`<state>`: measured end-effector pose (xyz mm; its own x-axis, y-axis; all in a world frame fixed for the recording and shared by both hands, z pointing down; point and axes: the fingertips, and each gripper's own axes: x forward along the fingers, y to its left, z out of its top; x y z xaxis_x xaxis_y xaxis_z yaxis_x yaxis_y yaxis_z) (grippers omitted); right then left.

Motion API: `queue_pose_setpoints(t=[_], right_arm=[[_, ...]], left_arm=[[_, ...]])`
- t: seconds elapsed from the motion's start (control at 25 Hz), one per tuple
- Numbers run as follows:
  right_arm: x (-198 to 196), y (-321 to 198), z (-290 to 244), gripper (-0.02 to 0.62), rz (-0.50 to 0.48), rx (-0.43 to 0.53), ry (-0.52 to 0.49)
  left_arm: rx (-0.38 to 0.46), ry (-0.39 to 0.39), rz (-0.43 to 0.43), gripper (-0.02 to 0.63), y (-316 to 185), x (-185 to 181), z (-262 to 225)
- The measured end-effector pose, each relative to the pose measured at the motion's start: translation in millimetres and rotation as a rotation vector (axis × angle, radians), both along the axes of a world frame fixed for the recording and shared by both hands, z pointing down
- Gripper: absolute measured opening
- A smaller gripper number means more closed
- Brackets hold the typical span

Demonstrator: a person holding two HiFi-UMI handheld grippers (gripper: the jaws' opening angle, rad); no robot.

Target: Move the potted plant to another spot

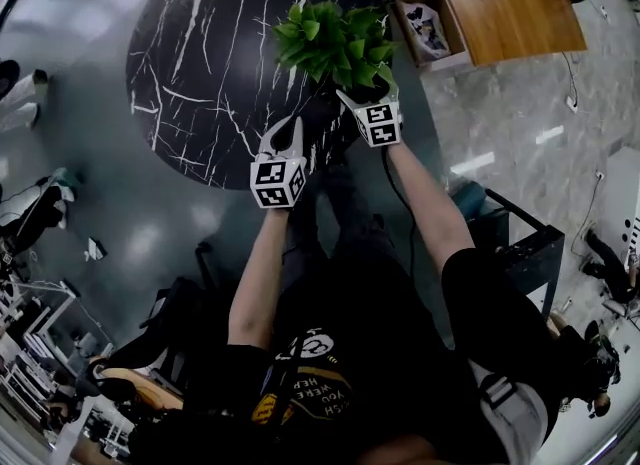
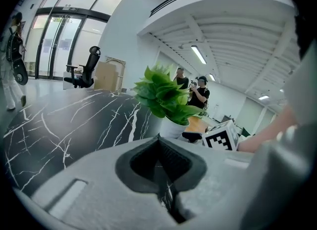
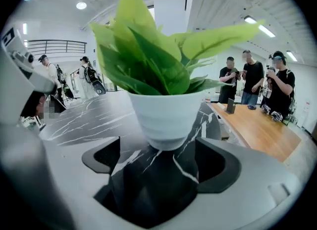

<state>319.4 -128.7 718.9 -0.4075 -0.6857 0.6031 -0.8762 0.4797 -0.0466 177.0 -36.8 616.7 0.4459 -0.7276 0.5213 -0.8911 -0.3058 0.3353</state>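
Observation:
A potted plant (image 1: pixel 335 41) with broad green leaves in a white pot (image 3: pixel 166 117) stands on the round black marble table (image 1: pixel 200 63), near its right front edge. My right gripper (image 1: pixel 352 98) is open, and in the right gripper view (image 3: pixel 158 151) the pot sits just ahead of the gap between its jaws, upright on the table. Left of the plant, my left gripper (image 1: pixel 290 131) hovers over the table edge. Its jaws (image 2: pixel 158 139) are shut with nothing in them. The left gripper view shows the plant (image 2: pixel 166 100) ahead, slightly to the right.
A wooden desk (image 1: pixel 510 3) lies beyond the table to the right, with a small open box (image 1: pixel 430 28) beside it. A black cart (image 1: pixel 525 248) stands right of the person. An office chair (image 2: pixel 86 68) is past the table. Several people (image 3: pixel 255 80) stand by the desk.

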Motion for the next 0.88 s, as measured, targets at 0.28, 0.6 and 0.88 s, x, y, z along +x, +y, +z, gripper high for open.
queue_pose_setpoints(t=[0.28,0.6,0.88], right_arm=[[2,98,-50,0.311,0.035,-0.036,-0.070],[5,114,-183,0.002,0.191,0.057,-0.165],[-14,99,-252,0.002,0.204,0.140,-0.210]], left_arm=[[0.014,0.040,0.023,0.005,-1,30,-36],[0.124,0.049,0.150,0.005,21,71,-112],[0.173,0.062,0.236,0.005,20,91,-151]])
